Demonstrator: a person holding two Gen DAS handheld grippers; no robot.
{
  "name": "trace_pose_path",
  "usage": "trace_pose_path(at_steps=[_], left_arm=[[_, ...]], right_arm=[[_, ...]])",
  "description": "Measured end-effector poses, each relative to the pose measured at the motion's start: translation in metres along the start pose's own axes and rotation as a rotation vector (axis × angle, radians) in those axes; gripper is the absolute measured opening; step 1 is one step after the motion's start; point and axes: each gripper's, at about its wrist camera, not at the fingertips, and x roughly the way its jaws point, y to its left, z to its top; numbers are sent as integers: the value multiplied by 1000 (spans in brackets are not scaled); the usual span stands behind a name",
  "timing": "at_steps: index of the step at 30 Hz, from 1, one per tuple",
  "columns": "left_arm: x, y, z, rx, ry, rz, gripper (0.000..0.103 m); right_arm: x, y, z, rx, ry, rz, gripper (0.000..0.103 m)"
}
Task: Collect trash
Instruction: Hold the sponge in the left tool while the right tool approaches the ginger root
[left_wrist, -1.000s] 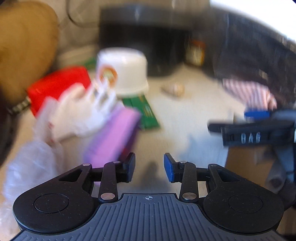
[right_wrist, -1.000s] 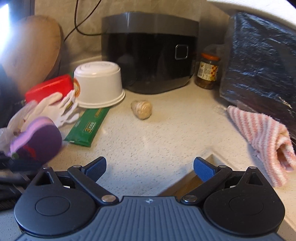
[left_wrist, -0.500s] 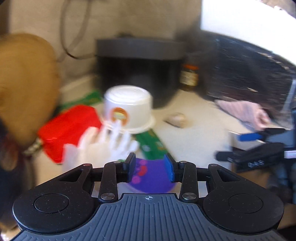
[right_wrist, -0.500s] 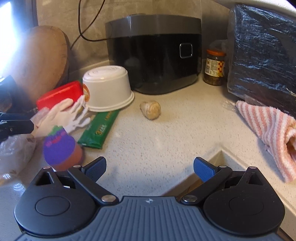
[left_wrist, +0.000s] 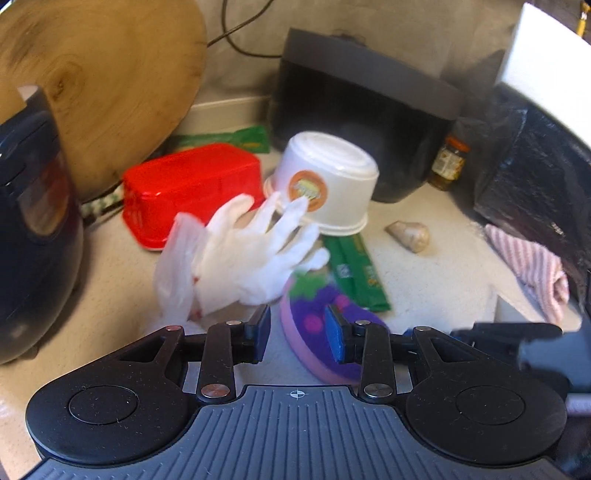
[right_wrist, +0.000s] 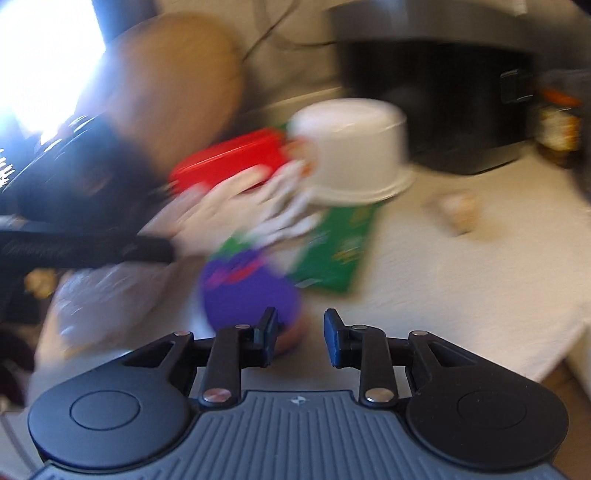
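Step in hand: purple sponge pickup. Left claw (left_wrist: 298, 338) closing, pads not yet gripping sponge (left_wrist: 320, 332) between them. Right claw (right_wrist: 300, 341) closing, empty, sponge ahead-left. Next: you clench left claw, lift off counter (left_wrist: 436, 280).

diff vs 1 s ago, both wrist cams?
The right gripper went from wide open to nearly closed, still closing on nothing, and swung left toward the purple sponge. The left gripper now straddles that sponge, jaws closing. The white cup, red box and green wrapper stayed put.
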Motion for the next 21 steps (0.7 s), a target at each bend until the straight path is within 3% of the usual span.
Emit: trace_pose_path(at_steps=[2, 4, 7, 10, 12, 17, 18, 21], left_arm=[[1, -5, -4, 16, 5, 10, 37], [4, -19, -10, 70, 8, 30, 37], [14, -49, -16, 189, 17, 91, 37], [37, -74, -15, 251, 74, 123, 40], [48, -86, -13, 277, 72, 150, 40], [61, -101, -10, 317, 83, 167, 39], [63, -103, -11, 329, 87, 162, 40], [69, -116, -18, 406, 101, 175, 58]], right_arm=[[-2, 14, -5, -37, 21, 66, 28], [-9, 20, -10, -66, 7, 45, 28], [-23, 7, -15, -67, -26, -68, 33], [-38, -26, -18, 13, -51, -203, 47], [-47, -49, -20, 74, -55, -273, 48], [-69, -85, -30, 169, -73, -374, 58], [-71, -88, -32, 180, -75, -382, 58], [-73, -98, -38, 209, -66, -390, 58]])
